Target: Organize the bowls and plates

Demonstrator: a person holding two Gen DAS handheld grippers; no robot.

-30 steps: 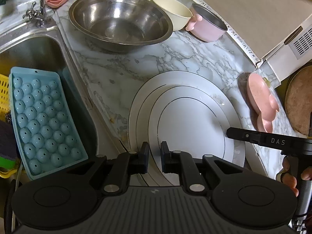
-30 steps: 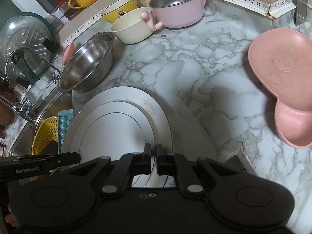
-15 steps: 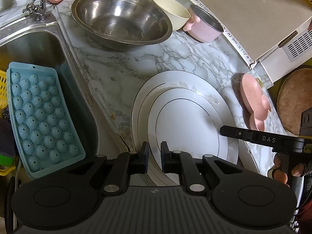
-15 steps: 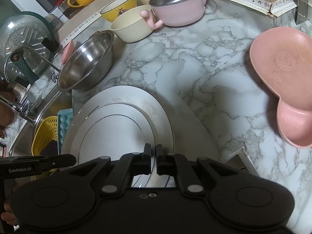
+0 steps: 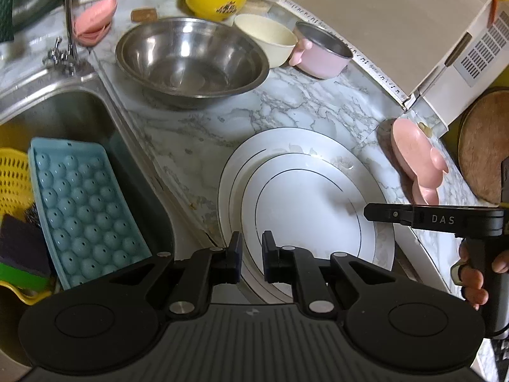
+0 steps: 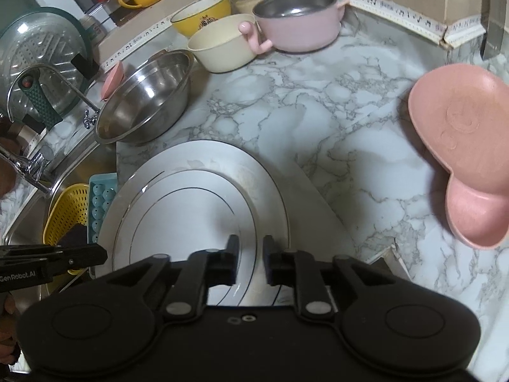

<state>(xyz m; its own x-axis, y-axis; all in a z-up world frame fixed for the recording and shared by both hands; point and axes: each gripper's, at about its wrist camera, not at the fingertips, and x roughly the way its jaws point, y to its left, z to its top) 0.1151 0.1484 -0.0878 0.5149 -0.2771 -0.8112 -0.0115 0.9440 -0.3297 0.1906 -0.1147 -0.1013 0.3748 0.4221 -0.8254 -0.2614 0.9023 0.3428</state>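
Two white plates sit stacked on the marble counter (image 5: 197, 146), a smaller plate (image 5: 305, 213) lying inside a larger plate (image 5: 270, 146), and in the left wrist view the stack fills the lower centre of the frame. The left gripper (image 5: 252, 256) hangs at the near left rim of the stack with its jaws nearly together; a narrow gap shows between them and whether they pinch the rim cannot be told. In the right wrist view the right gripper (image 6: 250, 259) sits at the lower centre over the near rim of the same stack, its jaws opening, with plate surface seen through the gap and the pads not pressing on it. Toward the top of the left view stand a steel bowl (image 5: 191, 60), a yellow bowl (image 5: 216, 0), a cream bowl (image 5: 265, 39) and a pink pot (image 5: 321, 52). A pink dish (image 6: 467, 146) lies on the counter at the right edge of the right view, well apart from the stack. At the left of the left view a blue ice tray (image 5: 82, 210) leans in the sink (image 5: 63, 111).
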